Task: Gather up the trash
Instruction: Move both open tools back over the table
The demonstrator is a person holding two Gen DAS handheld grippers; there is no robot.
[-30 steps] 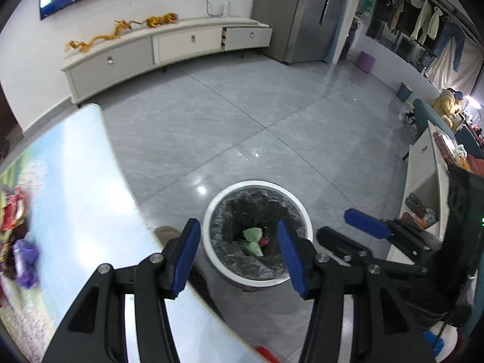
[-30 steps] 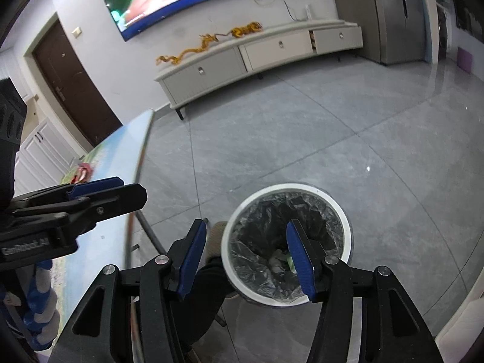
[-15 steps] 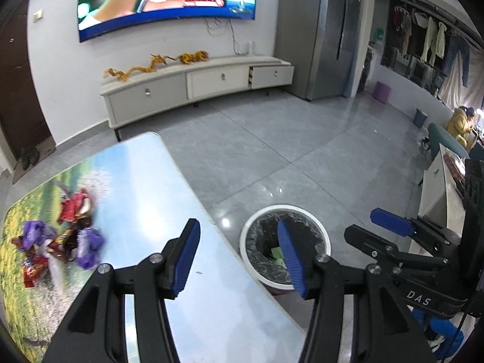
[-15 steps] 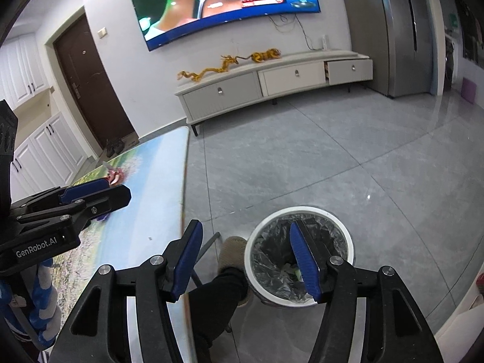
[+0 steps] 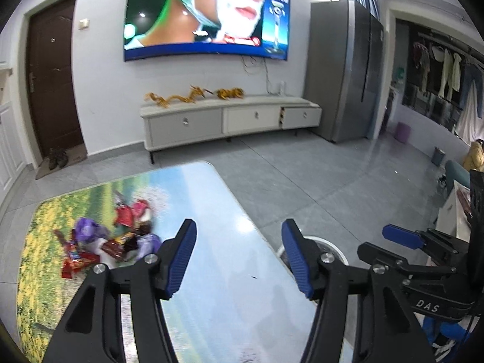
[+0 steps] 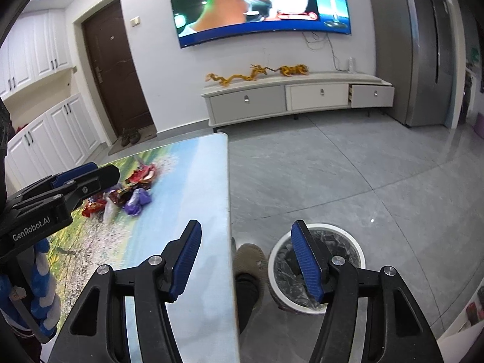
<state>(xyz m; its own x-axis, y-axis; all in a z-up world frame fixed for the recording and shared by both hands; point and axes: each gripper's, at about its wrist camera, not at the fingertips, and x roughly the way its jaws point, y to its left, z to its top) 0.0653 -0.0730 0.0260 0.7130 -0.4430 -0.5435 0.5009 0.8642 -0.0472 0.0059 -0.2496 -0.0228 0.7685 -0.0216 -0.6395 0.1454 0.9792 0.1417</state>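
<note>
A pile of red and purple wrappers lies on the left part of the picture-printed table. My left gripper hovers over the table's near right part, short of the pile; its jaws are opening with nothing between them. In the right wrist view the same wrappers sit far left on the table. My right gripper hangs open and empty across the table edge and the white bin with its black liner. The bin's rim peeks out behind the left gripper's right finger.
A slippered foot stands between the table edge and the bin. A low TV cabinet and a wall TV line the far wall. A grey fridge stands at the right, a dark door at the left.
Both grippers have risen and swung from above the bin toward the table. The wrapper pile has come into view and the bin has dropped low in both views. Both jaws stand slightly wider.
</note>
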